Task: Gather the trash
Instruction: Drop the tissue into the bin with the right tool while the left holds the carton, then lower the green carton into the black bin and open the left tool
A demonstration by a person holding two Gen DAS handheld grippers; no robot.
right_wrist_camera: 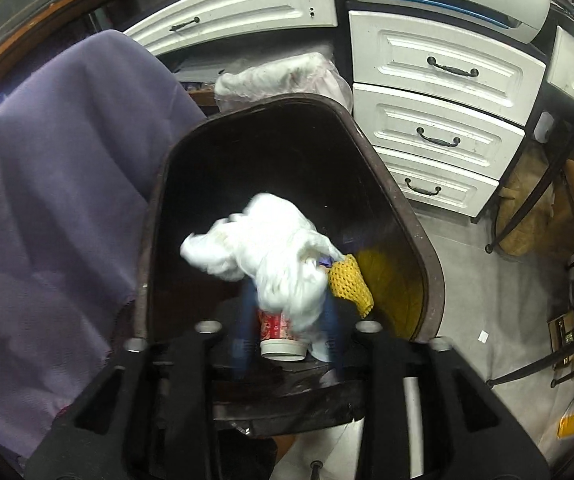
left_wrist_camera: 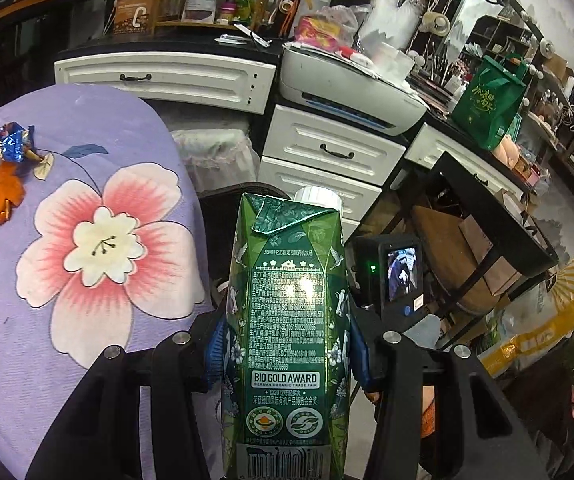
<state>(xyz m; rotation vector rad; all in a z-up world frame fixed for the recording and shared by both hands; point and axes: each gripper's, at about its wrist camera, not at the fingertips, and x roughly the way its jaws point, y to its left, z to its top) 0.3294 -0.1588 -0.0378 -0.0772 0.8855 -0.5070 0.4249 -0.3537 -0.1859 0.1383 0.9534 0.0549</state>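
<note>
Standing upright between the blue pads of the left hand-held gripper [left_wrist_camera: 287, 352], the green milk carton [left_wrist_camera: 287, 320] is clamped on both sides, beside the purple flowered cloth [left_wrist_camera: 87, 240] where crumpled candy wrappers [left_wrist_camera: 5, 148] lie. The right hand-held gripper [right_wrist_camera: 289, 320] hangs over the dark trash bin [right_wrist_camera: 391, 196], its fingers around a blurred white tissue wad [right_wrist_camera: 271, 256]; whether they grip it, I cannot tell. A yellow foam net [right_wrist_camera: 349, 280] and red cup [right_wrist_camera: 275, 332] lie inside.
</note>
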